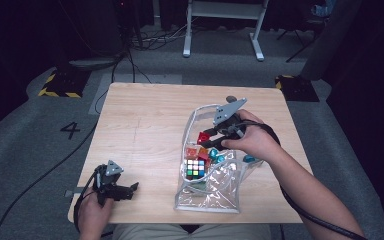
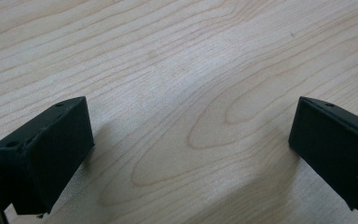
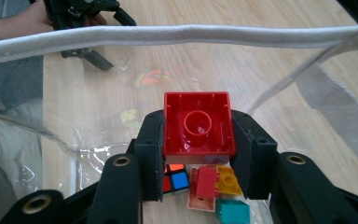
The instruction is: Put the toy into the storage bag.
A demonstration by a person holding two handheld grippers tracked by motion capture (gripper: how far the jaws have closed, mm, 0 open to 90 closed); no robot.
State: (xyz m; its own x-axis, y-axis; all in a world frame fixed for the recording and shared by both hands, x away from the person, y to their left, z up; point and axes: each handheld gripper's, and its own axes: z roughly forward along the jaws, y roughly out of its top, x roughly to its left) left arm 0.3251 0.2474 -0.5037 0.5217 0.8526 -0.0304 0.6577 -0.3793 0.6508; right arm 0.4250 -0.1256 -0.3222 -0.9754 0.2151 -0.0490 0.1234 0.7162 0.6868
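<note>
Fingers (image 3: pixel 151 154) of the right gripper (image 3: pixel 198 140) are clamped on both side walls of a red building block (image 3: pixel 196 122), hollow underside facing the camera, and we judge the squeeze firm and square. We note the block is held just inside the mouth of a clear plastic bag (image 1: pixel 215 192), above the loose pieces on its floor: a puzzle cube (image 1: pixel 195 168), a small red brick (image 3: pixel 206 181), a yellow one (image 3: pixel 228 181) and a teal one (image 3: pixel 233 212). We judge the block is being carried through the opening, which the bag's white rim (image 3: pixel 168 35) keeps wide. Farther off, the left gripper (image 1: pixel 122 190) rests at the near left corner of the wooden table (image 1: pixel 145 125), well apart from the bag. Its jaws stand spread with nothing between them; we take it as parked clear of the work.
</note>
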